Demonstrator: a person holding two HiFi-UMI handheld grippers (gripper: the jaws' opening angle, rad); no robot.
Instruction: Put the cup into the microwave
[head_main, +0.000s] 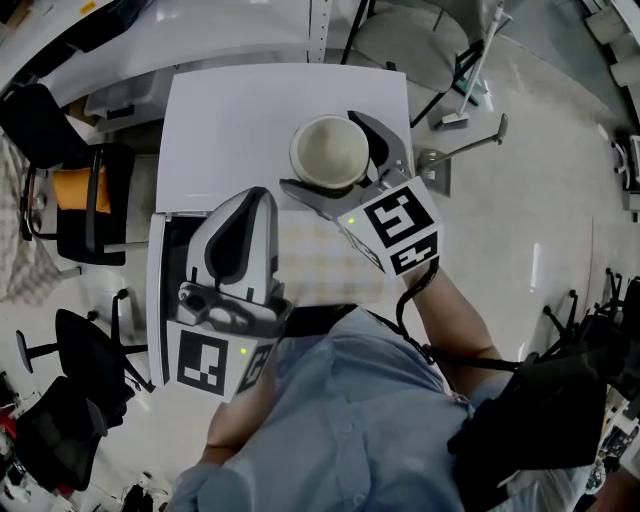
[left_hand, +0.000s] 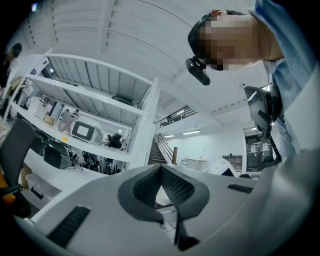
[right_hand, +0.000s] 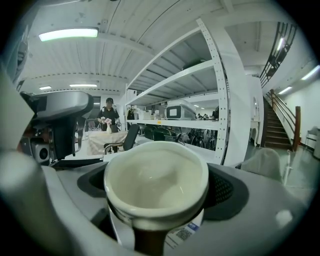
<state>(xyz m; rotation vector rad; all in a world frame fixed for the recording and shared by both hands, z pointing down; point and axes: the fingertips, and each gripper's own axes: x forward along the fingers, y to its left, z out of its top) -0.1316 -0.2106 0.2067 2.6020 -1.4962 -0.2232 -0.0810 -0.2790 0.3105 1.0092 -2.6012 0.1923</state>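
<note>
A cream cup (head_main: 328, 150), empty inside, hangs over the white flat top of the microwave (head_main: 230, 120), and my right gripper (head_main: 338, 160) is shut on it with one jaw on each side. In the right gripper view the cup (right_hand: 155, 175) stands upright between the dark pads (right_hand: 225, 192), its mouth towards the camera. My left gripper (head_main: 258, 197) is shut and holds nothing. It hovers over the microwave's front left edge, to the left of the cup. The left gripper view shows that gripper (left_hand: 160, 170) with tips touching, aimed up at the ceiling.
A checkered cloth (head_main: 320, 265) lies on the table in front of the microwave. Black office chairs (head_main: 85, 205) stand along the left. A round table (head_main: 410, 40) and a long-handled dustpan (head_main: 470, 140) are on the floor at the back right. White shelving (right_hand: 220, 100) rises behind.
</note>
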